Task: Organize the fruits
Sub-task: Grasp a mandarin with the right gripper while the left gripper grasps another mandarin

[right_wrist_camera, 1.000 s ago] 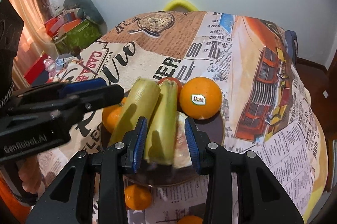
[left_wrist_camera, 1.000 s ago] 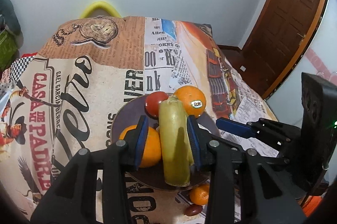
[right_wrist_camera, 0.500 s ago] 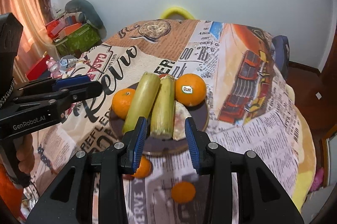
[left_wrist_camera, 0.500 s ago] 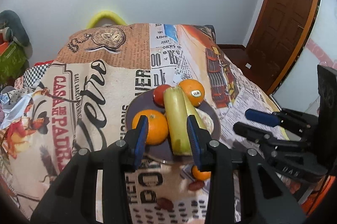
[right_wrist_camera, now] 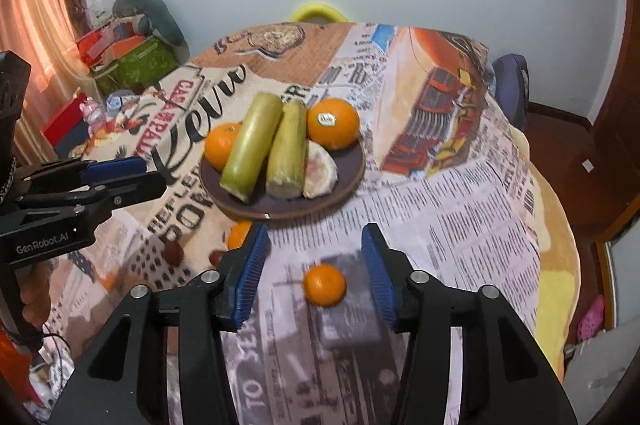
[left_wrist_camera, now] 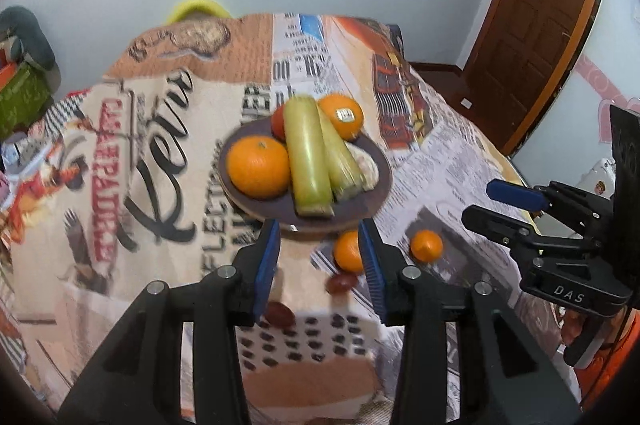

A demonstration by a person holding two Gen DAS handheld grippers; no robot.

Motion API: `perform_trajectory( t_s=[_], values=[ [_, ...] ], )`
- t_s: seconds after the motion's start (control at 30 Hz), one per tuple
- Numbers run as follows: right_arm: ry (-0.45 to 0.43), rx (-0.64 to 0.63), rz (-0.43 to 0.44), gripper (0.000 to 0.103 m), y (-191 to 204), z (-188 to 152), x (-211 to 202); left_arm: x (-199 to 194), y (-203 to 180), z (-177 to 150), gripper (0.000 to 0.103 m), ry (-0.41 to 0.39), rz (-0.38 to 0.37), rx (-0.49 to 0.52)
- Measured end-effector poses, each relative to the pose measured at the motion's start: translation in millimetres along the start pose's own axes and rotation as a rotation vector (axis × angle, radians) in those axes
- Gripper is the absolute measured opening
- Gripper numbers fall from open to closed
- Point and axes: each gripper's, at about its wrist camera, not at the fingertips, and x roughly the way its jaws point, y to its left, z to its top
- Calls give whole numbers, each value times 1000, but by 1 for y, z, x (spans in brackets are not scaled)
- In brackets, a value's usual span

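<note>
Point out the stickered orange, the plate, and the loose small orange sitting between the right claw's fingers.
Stickered orange [right_wrist_camera: 333, 123]: right wrist view, on its peel just below the sticker.
Plate [right_wrist_camera: 352, 169]: right wrist view, on the bare dark rim at its right side.
Loose small orange [right_wrist_camera: 324, 284]: right wrist view, on the middle of the fruit.

Both corn cobs [left_wrist_camera: 308, 157] are released onto the plate [left_wrist_camera: 372, 201], and the left gripper [left_wrist_camera: 318, 265] and right gripper [right_wrist_camera: 314, 275] are drawn back, empty and parted.
</note>
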Motion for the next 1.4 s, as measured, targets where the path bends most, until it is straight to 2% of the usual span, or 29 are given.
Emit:
perform_trajectory(
  t_s=[0.37, 0.63, 0.83, 0.87, 0.93, 1.17, 1.4],
  values=[
    [88, 2, 12, 46, -6, -32, 26, 49, -23, -22, 41, 122, -44, -9],
    [129, 45, 42, 46, -14, -40, 50, 80, -28, -25, 41, 167, -40, -6],
    [150, 59, 77, 45, -14, -43, 64, 88, -25, -22, 41, 147, -55, -32],
    [141, 56, 72, 43, -13, -43, 64, 88, -24, -22, 41, 146, -56, -33],
    [140, 52, 76, 32, -13, -43, 64, 88, -23, -22, 39, 138, -52, -34],
    [126, 42, 69, 32, -11, -43, 59, 85, -21, -22, 35, 134, -62, -47],
    [84, 26, 63, 32, -6, -33, 43, 57, -14, -21, 35, 82, -62, -50]
  ],
)
